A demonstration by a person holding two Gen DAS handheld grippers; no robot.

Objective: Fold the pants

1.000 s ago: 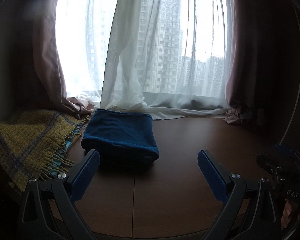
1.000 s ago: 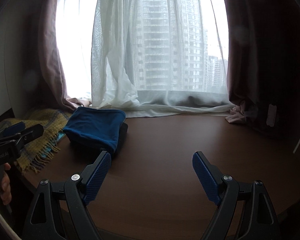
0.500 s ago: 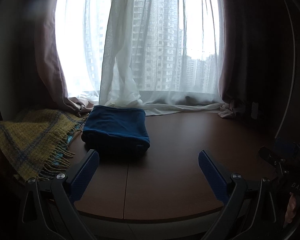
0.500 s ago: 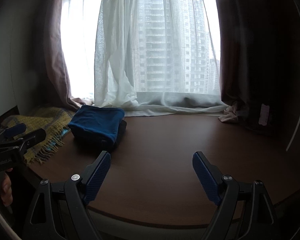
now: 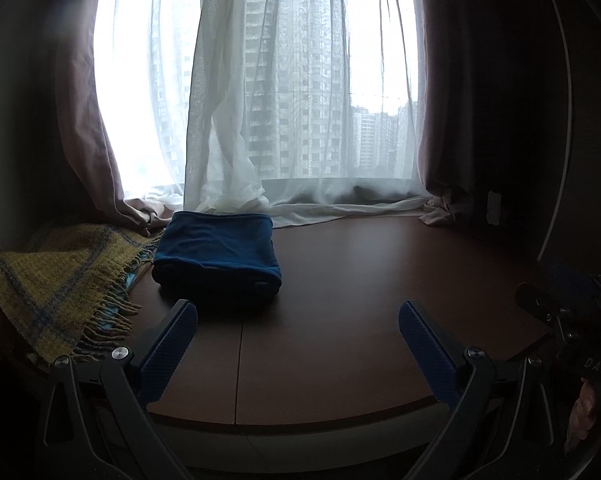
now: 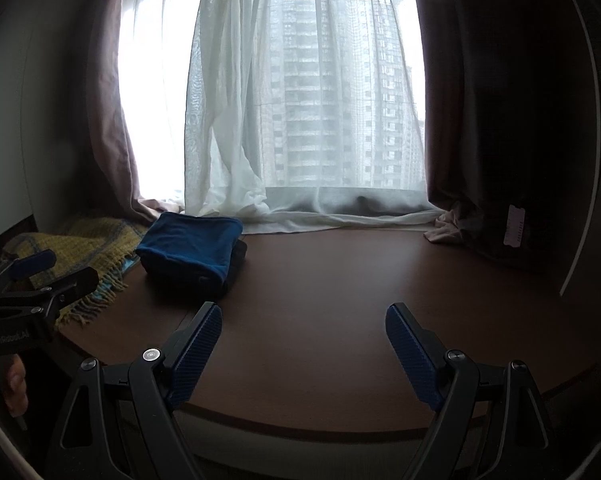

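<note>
A: Where the brown table (image 5: 340, 280) meets the window, what is seen of the pants?

B: The blue pants (image 5: 216, 250) are seen folded into a compact block, laid flat on the table just in front of the white sheer curtain (image 5: 228, 120). In the right wrist view the same pants (image 6: 190, 246) are shown with a darker layer exposed at their right side. A yellow plaid blanket (image 5: 48, 280) with a fringe is spread to the left of the pants, its fringe lying just beside them.

A: How are the tongs held relative to the pants?

B: The left gripper (image 5: 298, 320) is held wide open on the near side of the pants, with nothing gripped; bare table is seen between its blue pads (image 5: 172, 344). The right gripper (image 6: 303, 324) is likewise spread wide and nothing is held in it; it is placed nearer than the pants and to their right. Neither gripper is touching the pants.

A: What else is found around the pants?

B: Dark drapes (image 6: 480, 100) are hung well to the right of the pants, bunched on the table. High-rise buildings (image 6: 332, 88) are visible behind them through the curtain.
</note>
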